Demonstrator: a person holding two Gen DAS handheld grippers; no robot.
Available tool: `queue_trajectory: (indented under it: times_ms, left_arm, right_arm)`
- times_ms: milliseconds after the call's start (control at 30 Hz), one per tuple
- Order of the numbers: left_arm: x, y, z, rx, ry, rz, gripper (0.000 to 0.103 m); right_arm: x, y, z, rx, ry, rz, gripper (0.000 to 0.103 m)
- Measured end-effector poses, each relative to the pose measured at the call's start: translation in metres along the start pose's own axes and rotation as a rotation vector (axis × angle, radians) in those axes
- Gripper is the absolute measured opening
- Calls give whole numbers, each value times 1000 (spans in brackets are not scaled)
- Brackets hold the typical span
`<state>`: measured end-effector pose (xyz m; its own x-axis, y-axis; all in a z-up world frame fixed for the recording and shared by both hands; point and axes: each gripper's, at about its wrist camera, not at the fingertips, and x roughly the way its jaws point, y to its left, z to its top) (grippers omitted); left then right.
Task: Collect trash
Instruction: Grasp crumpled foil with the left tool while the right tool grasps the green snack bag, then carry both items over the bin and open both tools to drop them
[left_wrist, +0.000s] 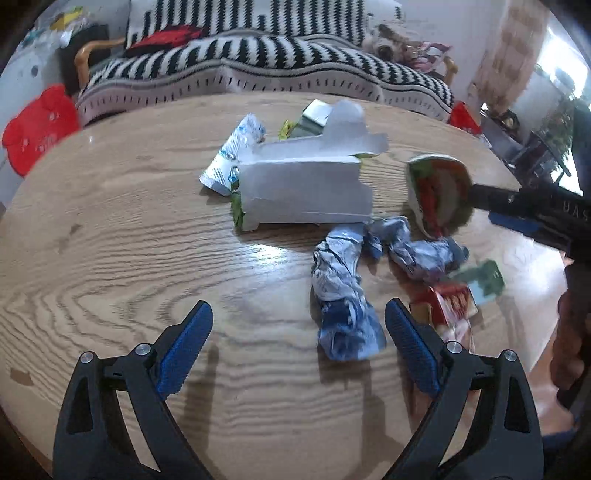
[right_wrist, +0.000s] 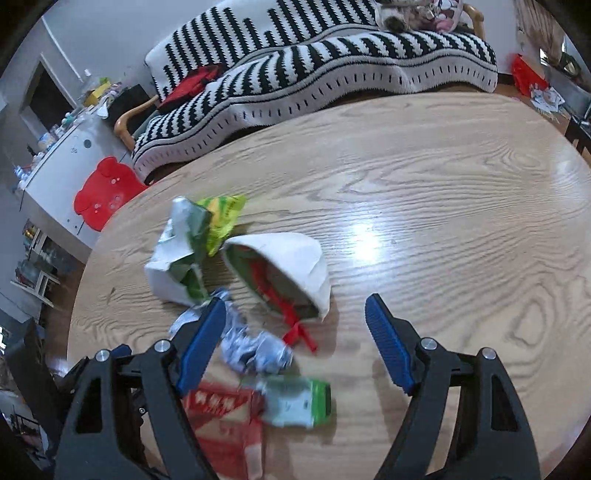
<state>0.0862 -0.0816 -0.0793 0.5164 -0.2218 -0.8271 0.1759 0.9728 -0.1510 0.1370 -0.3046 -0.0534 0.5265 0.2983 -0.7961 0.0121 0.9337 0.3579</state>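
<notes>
Trash lies on a round wooden table (left_wrist: 110, 229). A flattened white carton (left_wrist: 306, 184) lies in the middle, with a blue-white wrapper (left_wrist: 236, 151) behind it. A crumpled blue-white wrapper (left_wrist: 345, 306) lies just left of my left gripper's right finger. My left gripper (left_wrist: 299, 325) is open and empty above the table. A paper cup (right_wrist: 284, 273) lies on its side with a red strip (right_wrist: 295, 328) at its mouth. My right gripper (right_wrist: 295, 314) is open and empty, just short of the cup. A red packet (right_wrist: 225, 424) and a green-white packet (right_wrist: 295, 402) lie below it.
A sofa with a black-and-white striped blanket (left_wrist: 258, 62) stands behind the table. A red stool (right_wrist: 103, 192) stands at the left. A yellow-green wrapper (right_wrist: 221, 218) and a torn white-green carton (right_wrist: 177, 251) lie beyond the cup. The right gripper's black body (left_wrist: 535, 210) reaches in from the right.
</notes>
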Motion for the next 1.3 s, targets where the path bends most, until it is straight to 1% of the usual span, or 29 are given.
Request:
queue_trajectory:
  times_ms: [100,200,233,267,300,367,400,433,500,700,733,800,1033,1167,1300]
  left_arm:
    - [11,-2,5,-19,13,-15,91]
    - [21,-3,9,-28,12,6,91]
    - [22,-2,8,-35,14,6,87]
    - [23,-1,8,-37,12,9,80]
    - [21,-2,7,-31,4,16,72]
    - [19,-3,8,-23,13,-7,40]
    - [17,-3,8,-26,15,-21,34]
    - [14,-3,8,-30,9,-24,27]
    - [8,-3,9,-32,-13,2,26]
    - [-11,2,8,-53,-58,14,26]
    - [-12,2,8,-53,-61,15,26]
    - [-16,3,6,-54,-66,14,26]
    - [-32,5,4,-25,-90,17,25]
    - [-45,8,3,-21,-104,15,25]
    - [-66,12,-3,-2,-130,22,25]
  right_arm:
    - [10,-2,4,12,-2,14,74]
    - [17,-4,9,13,-4,22,62]
    - [19,-4,10,6,2,27,51]
    - [21,-3,10,-2,9,29,32]
    - [21,-3,9,-14,6,28,23]
    - [15,-2,7,-29,-18,28,20]
    - [11,-1,7,-37,-35,27,19]
    - [3,3,7,-52,-70,21,19]
    - [-14,9,6,-81,-141,2,19]
    - [-57,41,-2,-218,-352,-102,19]
    - [-61,44,-4,-228,-375,-105,19]
    - [-62,48,-5,-239,-370,-99,19]
    - [-51,49,-10,-236,-296,-96,19]
    - [-56,48,-13,-231,-284,-91,19]
    - [-71,44,-23,-216,-271,-65,19]
